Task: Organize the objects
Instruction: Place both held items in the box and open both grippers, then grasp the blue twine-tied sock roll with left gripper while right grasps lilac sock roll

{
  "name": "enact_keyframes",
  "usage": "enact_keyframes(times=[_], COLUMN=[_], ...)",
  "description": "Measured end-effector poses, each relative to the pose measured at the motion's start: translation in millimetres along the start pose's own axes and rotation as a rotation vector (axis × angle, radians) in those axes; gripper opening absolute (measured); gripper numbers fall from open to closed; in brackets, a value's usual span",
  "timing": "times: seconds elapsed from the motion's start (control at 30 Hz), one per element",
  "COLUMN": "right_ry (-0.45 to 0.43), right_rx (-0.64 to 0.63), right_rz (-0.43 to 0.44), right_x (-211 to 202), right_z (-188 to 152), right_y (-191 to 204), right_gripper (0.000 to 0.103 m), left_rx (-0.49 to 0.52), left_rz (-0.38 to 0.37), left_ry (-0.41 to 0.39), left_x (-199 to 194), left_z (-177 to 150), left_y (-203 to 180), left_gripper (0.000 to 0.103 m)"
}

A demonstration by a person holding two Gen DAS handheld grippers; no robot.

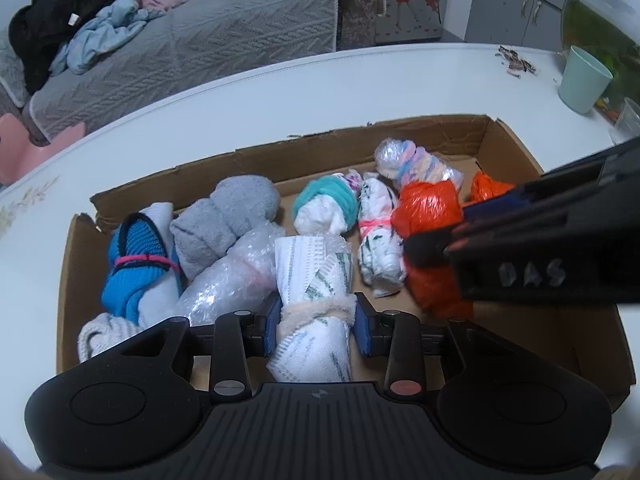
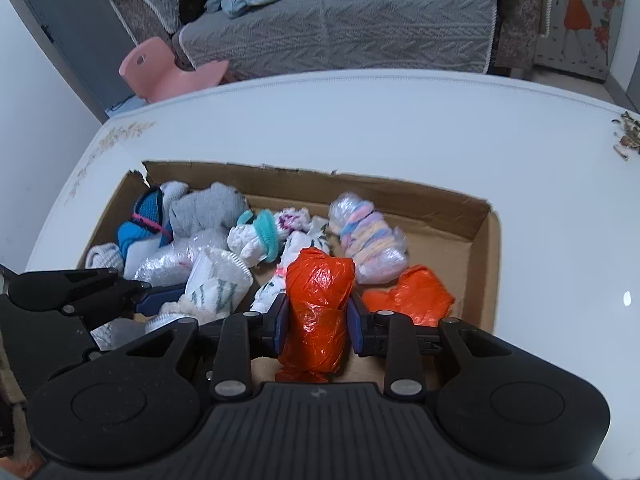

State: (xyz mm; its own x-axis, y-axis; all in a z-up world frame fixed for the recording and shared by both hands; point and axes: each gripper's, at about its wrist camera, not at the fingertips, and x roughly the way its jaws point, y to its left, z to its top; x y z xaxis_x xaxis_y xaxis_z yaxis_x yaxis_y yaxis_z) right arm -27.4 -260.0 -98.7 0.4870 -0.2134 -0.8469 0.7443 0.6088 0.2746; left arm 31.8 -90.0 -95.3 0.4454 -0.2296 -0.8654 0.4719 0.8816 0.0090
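So the left hand-held gripper (image 1: 316, 322) is clamped on a white rolled cloth bundle (image 1: 310, 300) with green print and a fuzzy cream band around it, blue pads pressing on both sides. The bundle sits at the near edge of a shallow cardboard box (image 1: 360, 144), tilted up toward the camera.

The right hand-held gripper (image 2: 316, 320) is squeezed onto an orange plastic bag roll (image 2: 318, 300), also at the near side of the same box, standing roughly upright between the pads. Just to its right lies a second, flatter orange bag (image 2: 408, 294).

The rest of the box is packed with other rolls:
- a blue knit one (image 1: 134, 272) tied with a pink band, at the left end
- a grey sock ball (image 1: 224, 220) next to it
- a bubble wrap roll (image 1: 224, 280) touching the white bundle's left side
- a white roll with a teal band (image 1: 326, 208) near the middle
- a white floral roll (image 1: 378, 240) with a pink tie, right beside the orange one
- a pastel striped roll in clear plastic (image 2: 370, 244) toward the back right

The box sits on a white table (image 2: 360, 120). A mint green cup (image 1: 584, 80) stands at the far right corner, well away from the box. Behind the table there's a grey couch (image 2: 340, 20) with clothes heaped on it and a pink chair (image 2: 160, 68).
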Motion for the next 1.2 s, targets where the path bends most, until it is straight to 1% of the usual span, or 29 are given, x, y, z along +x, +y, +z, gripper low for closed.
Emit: enact_keyframes(times=[0.17, 0.27, 0.3, 0.37, 0.43, 0.5, 0.63, 0.77, 0.8, 0.9, 1.0, 1.07, 1.13, 1.2], right_ry=[-0.006, -0.009, -0.009, -0.013, -0.015, -0.026, -0.053, -0.086, -0.09, -0.088, -0.069, -0.056, -0.029, 0.003], right_rx=[-0.012, -0.007, -0.006, -0.005, -0.009, -0.021, -0.022, -0.029, -0.029, -0.052, -0.106, -0.138, -0.169, -0.224], right_rz=[-0.013, -0.013, -0.011, -0.01, -0.004, -0.006, 0.006, 0.013, 0.015, 0.019, 0.029, 0.057, 0.099, 0.12], right_x=[-1.3, -3.4, -4.0, -5.6, -8.8, -13.9, -28.5, -49.4, -54.4, -69.6, -83.6, -91.1, -95.9, -97.3], right_z=[1.0, 0.4, 0.2, 0.1, 0.9, 1.4, 2.2, -3.1, -5.7, -18.2, -38.4, -53.5, -71.4, -89.9], right_y=[-0.3, -2.5, -2.9, -2.7, -2.1, 0.0, 2.1, 4.4, 4.5, 7.8, 17.9, 25.0, 30.5, 36.3], right_gripper=[0.03, 0.033, 0.035, 0.038, 0.04, 0.045, 0.046, 0.051, 0.053, 0.053, 0.053, 0.055, 0.055, 0.055], left_rx=[-0.01, -0.02, -0.017, -0.017, -0.015, -0.005, -0.019, -0.017, -0.027, -0.046, -0.096, -0.133, -0.184, -0.238], left_rz=[0.0, 0.001, 0.001, 0.002, -0.004, -0.004, -0.01, -0.007, -0.013, -0.004, -0.006, 0.004, -0.003, -0.021], left_ry=[0.003, 0.003, 0.004, 0.0, -0.011, -0.023, -0.046, -0.062, -0.061, -0.049, -0.009, 0.014, 0.044, 0.083], left_x=[1.1, 0.3, -0.3, -3.4, -9.8, -17.5, -37.1, -63.2, -69.6, -89.0, -106.0, -117.2, -124.6, -126.4], left_z=[1.8, 1.4, 1.4, 1.5, 1.8, 2.8, 4.6, -5.5, -10.9, -35.4, -68.6, -95.5, -122.3, -144.3], left_y=[-0.6, 1.0, 0.3, -0.9, -2.3, -4.0, -5.6, -10.8, -11.9, -16.6, -21.3, -25.1, -27.8, -32.1], left_gripper=[0.046, 0.047, 0.047, 0.05, 0.057, 0.062, 0.065, 0.069, 0.07, 0.07, 0.07, 0.071, 0.072, 0.072])
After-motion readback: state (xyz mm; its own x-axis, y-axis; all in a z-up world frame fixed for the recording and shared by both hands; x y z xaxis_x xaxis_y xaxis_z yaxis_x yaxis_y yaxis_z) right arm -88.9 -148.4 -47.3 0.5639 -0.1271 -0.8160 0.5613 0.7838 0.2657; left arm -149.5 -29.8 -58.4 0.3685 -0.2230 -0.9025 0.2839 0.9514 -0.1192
